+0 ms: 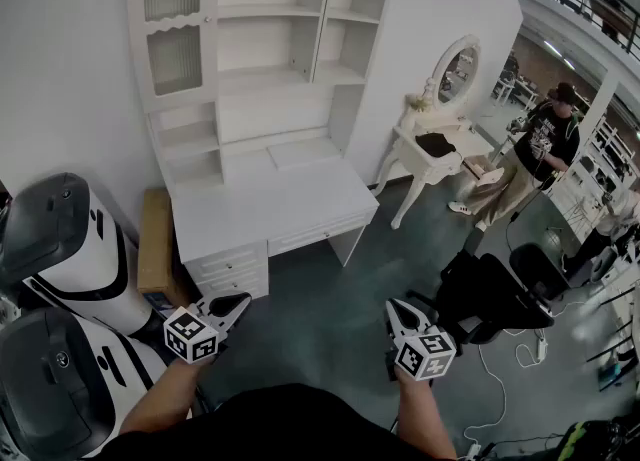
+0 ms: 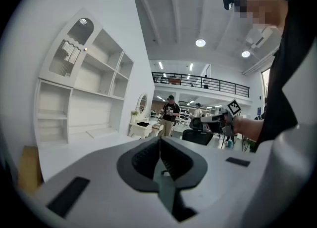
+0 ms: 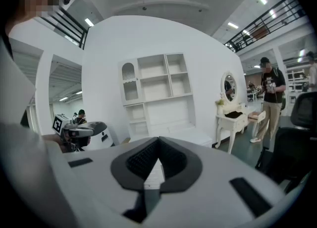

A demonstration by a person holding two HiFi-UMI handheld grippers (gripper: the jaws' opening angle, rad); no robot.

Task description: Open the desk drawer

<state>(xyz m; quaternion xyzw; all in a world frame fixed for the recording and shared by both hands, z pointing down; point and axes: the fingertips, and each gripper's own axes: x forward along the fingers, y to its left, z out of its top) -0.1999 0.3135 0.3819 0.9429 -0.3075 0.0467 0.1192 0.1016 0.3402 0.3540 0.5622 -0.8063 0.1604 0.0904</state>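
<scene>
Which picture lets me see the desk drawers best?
The head view: the desk drawers show their fronts there, all shut. The left gripper view shows only the top of the desk. The right gripper view shows the desk far off, its front mostly behind the right tool.

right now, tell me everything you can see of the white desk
The white desk looks like painted wood, with a bare flat top and a tall hutch of open shelves at its back. A stack of small drawers sits at its left front, a wide drawer beside them; all look shut. It stands against the wall, a cardboard box at its left side.
</scene>
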